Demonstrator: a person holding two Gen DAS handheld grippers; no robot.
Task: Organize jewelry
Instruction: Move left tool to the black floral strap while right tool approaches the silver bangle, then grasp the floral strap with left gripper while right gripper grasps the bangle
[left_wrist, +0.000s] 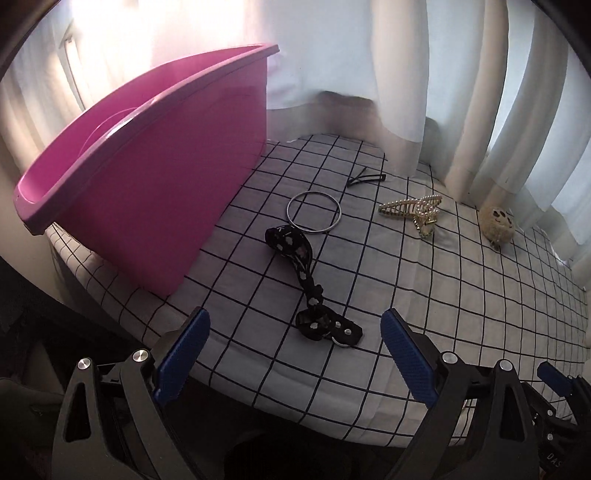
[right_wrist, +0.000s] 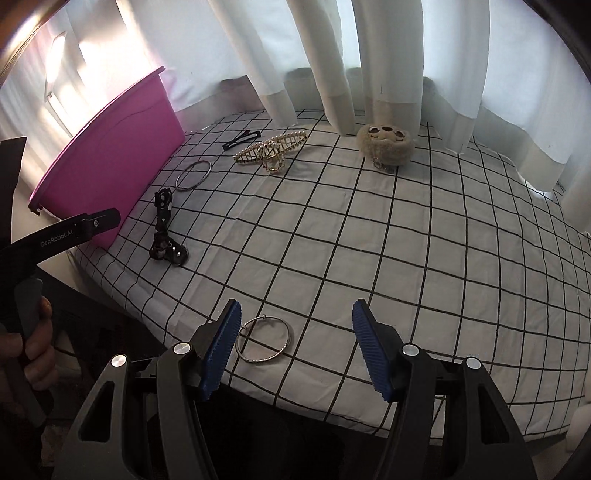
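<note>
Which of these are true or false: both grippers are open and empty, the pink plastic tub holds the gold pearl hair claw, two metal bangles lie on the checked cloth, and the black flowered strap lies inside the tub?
1. Left gripper and right gripper are open and empty. True.
2. The pink plastic tub holds the gold pearl hair claw. False: the claw lies on the checked cloth.
3. Two metal bangles lie on the cloth. True.
4. The black flowered strap lies inside the tub. False: it lies on the cloth beside it.

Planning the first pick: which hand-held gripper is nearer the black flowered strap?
Left. The left hand-held gripper hangs open right over the black flowered strap; the right hand-held gripper is off to the side, above a silver bangle.
</note>
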